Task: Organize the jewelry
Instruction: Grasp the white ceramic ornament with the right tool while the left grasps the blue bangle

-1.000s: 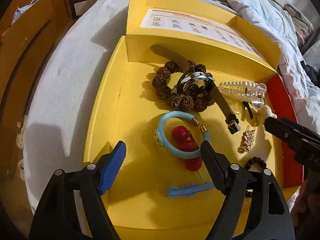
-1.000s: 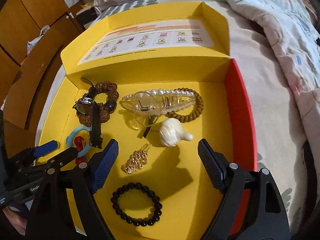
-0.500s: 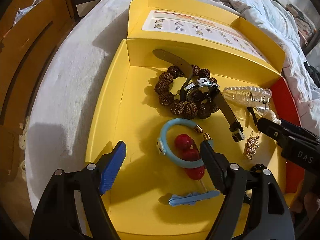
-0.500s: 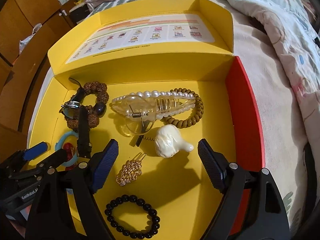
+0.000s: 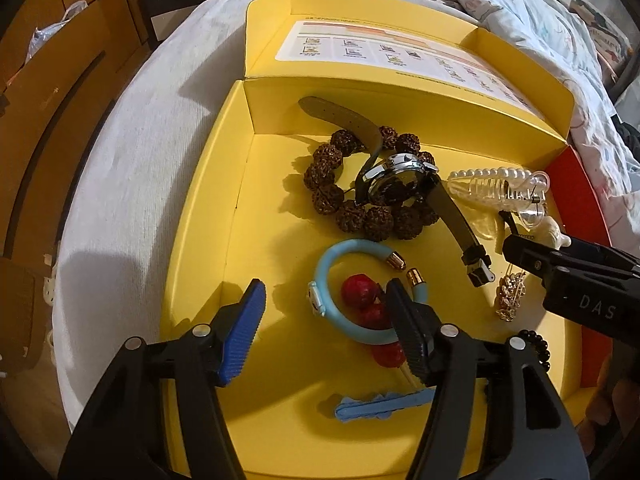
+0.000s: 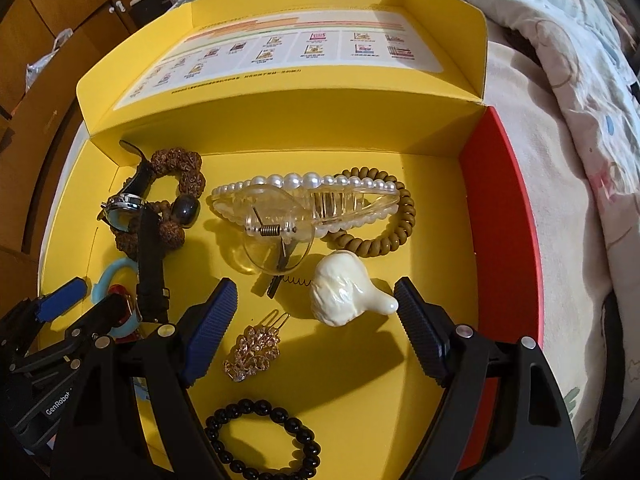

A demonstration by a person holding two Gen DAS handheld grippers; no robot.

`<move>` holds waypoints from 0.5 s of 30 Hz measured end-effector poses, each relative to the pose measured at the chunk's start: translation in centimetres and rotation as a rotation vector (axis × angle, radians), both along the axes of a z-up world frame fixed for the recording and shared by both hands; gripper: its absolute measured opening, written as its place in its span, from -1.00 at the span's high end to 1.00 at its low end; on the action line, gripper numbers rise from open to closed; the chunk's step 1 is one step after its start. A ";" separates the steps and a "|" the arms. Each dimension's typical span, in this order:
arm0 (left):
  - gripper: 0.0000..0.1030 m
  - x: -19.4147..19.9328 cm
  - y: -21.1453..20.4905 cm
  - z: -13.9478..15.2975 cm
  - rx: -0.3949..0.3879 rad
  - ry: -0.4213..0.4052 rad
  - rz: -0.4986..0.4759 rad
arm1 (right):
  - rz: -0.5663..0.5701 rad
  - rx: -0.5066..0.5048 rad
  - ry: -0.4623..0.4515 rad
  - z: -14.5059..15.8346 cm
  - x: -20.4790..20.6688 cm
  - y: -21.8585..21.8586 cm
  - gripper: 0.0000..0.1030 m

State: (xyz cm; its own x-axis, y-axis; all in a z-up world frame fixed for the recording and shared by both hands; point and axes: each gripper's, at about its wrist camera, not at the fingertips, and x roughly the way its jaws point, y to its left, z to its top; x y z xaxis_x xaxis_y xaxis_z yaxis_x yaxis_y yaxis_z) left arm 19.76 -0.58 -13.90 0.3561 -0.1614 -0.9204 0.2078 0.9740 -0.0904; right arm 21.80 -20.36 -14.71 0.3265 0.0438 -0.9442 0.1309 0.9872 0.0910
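Yellow cardboard forms the open box [image 6: 400,132] on the bed, and all the jewelry lies loose on its floor, unsorted. The left gripper [image 5: 324,324] hangs with jaws spread and empty, the light-blue silicone bangle [image 5: 332,280] with red beads [image 5: 358,290] lying between its fingers. At twelve o'clock from there sit the brown seed-bead bracelet [image 5: 324,176] and the black-strapped wristwatch [image 5: 400,180]; a blue hair clip [image 5: 380,404] lies at five o'clock. The right gripper [image 6: 314,320] is likewise released, straddling the cream shell-shaped ornament [image 6: 344,292]. The clear pearl-edged claw clip [image 6: 304,204] and the tan coil hair tie [image 6: 384,240] lie at twelve o'clock, the gold rhinestone hairpin [image 6: 252,352] and the black bead bracelet [image 6: 264,440] toward seven. Judging by this, the sorting has barely begun; nearly everything remains to be placed.
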 end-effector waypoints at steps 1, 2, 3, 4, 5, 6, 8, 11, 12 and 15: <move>-0.22 0.0 -0.2 0.0 0.008 -0.006 -0.003 | -0.001 0.003 0.003 -0.1 0.1 0.0 -0.51; -0.18 -0.1 -0.3 -0.1 0.014 -0.012 -0.006 | -0.002 0.006 0.004 -0.1 0.0 -0.1 -0.49; -0.13 -0.2 -0.5 0.0 0.017 -0.018 -0.009 | -0.004 0.012 0.007 -0.2 0.1 -0.2 -0.45; 0.07 -0.3 -0.7 -0.1 0.012 -0.018 -0.021 | -0.006 0.009 0.005 -0.1 0.0 -0.2 -0.37; 0.17 -0.4 -0.9 0.0 -0.003 -0.014 -0.029 | -0.007 0.006 0.004 -0.1 0.0 -0.2 -0.31; 0.18 -0.5 -1.0 0.0 -0.001 -0.018 -0.029 | -0.008 0.005 0.001 0.0 0.0 -0.2 -0.25; 0.26 -0.6 -1.2 0.0 0.002 -0.021 -0.038 | -0.006 -0.006 0.002 -0.1 0.0 -0.2 -0.22; 0.27 -0.5 -1.0 0.0 -0.006 -0.019 -0.037 | -0.003 -0.012 -0.001 -0.1 -0.2 0.0 -0.14; 0.28 -0.5 -0.9 0.0 -0.009 -0.017 -0.037 | -0.002 -0.004 -0.003 0.0 -0.3 -0.1 -0.09; 0.41 -0.4 -0.5 0.2 -0.031 -0.009 -0.032 | -0.011 0.014 -0.009 0.1 -0.4 -0.4 0.09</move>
State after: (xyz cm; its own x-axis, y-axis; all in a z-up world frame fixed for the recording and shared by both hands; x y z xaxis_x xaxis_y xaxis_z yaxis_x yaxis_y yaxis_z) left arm 19.38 -1.13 -13.74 0.3585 -0.2010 -0.9116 0.2396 0.9636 -0.1183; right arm 21.44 -20.78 -14.63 0.3358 0.0535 -0.9404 0.1412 0.9842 0.1064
